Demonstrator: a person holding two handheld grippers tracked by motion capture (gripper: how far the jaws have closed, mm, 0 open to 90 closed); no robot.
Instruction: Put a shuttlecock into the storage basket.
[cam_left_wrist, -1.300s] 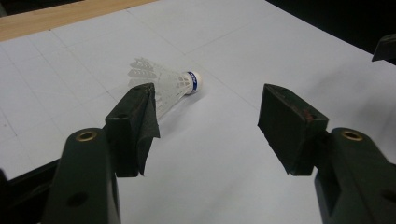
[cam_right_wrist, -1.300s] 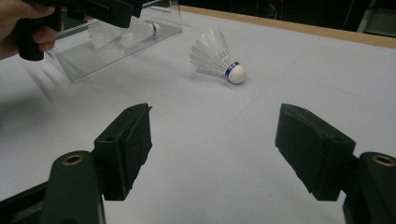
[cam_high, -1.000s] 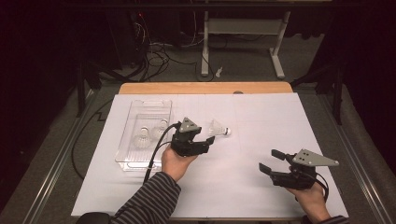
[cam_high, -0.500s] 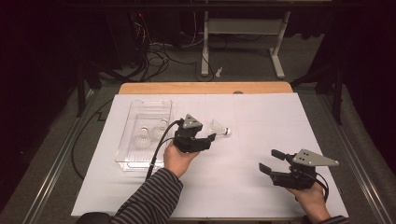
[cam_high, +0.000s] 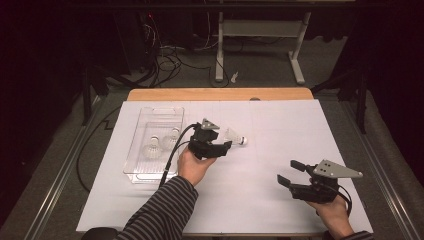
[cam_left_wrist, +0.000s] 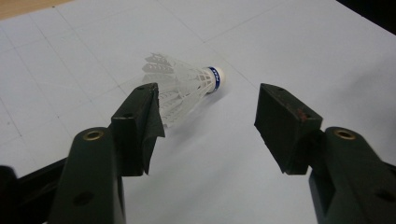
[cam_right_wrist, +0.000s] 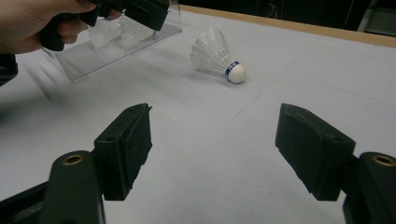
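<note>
left gripper (cam_high: 223, 148): fingers apart, just been closing a little | right gripper (cam_high: 291, 172): fingers wide apart, nothing between

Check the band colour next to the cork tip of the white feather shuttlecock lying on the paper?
Blue band with white lettering on the white feather shuttlecock; left gripper view shows it best.

A white-covered table (cam_high: 280, 200) carries a clear bin (cam_high: 136, 165) and one loose shuttlecock (cam_high: 235, 136).

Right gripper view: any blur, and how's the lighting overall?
Right gripper view: the hand and clear tray at upper left are motion-smeared; the shuttlecock is fairly sharp. Left gripper view: shuttlecock crisp, soft shadow. High view: white sheet bright, surroundings nearly black.
</note>
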